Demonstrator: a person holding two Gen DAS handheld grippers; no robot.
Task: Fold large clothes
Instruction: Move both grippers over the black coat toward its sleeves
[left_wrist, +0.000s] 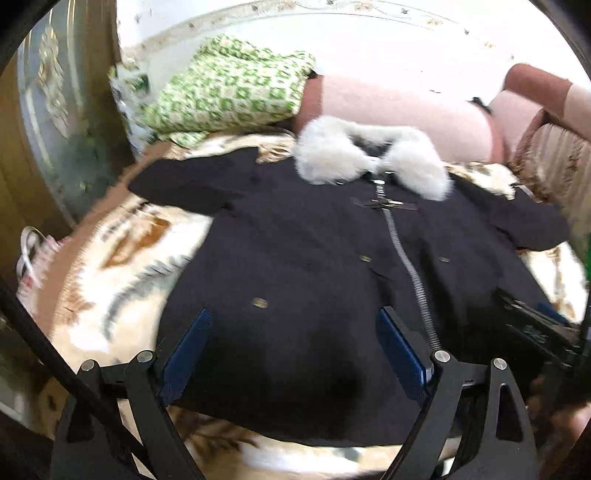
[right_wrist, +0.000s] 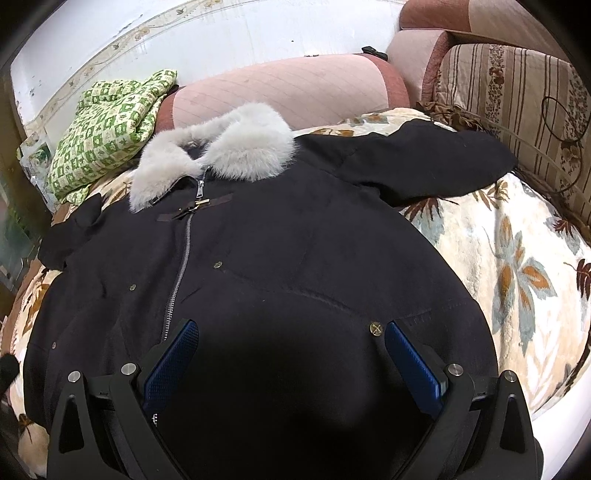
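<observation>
A dark navy coat (left_wrist: 295, 251) (right_wrist: 295, 258) lies spread face up on a leaf-patterned blanket, zipped, with a pale fur collar (left_wrist: 369, 155) (right_wrist: 221, 151) at the far end and both sleeves stretched out sideways. My left gripper (left_wrist: 293, 321) hovers open over the coat's lower front, left of the zipper (left_wrist: 410, 266), nothing between its blue pads. My right gripper (right_wrist: 291, 332) stands open over the coat's lower right panel, a brass snap (right_wrist: 376, 328) just inside its right finger. The right gripper's black body (left_wrist: 535, 325) shows at the right edge of the left wrist view.
A folded green-and-cream patterned cloth (left_wrist: 229, 92) (right_wrist: 107, 129) lies at the far left by a pink bolster (left_wrist: 399, 110) (right_wrist: 280, 92). A striped cushion (right_wrist: 517, 110) stands at the right. The leaf blanket (right_wrist: 517, 266) shows on both sides of the coat. A wooden cabinet (left_wrist: 44, 129) stands left.
</observation>
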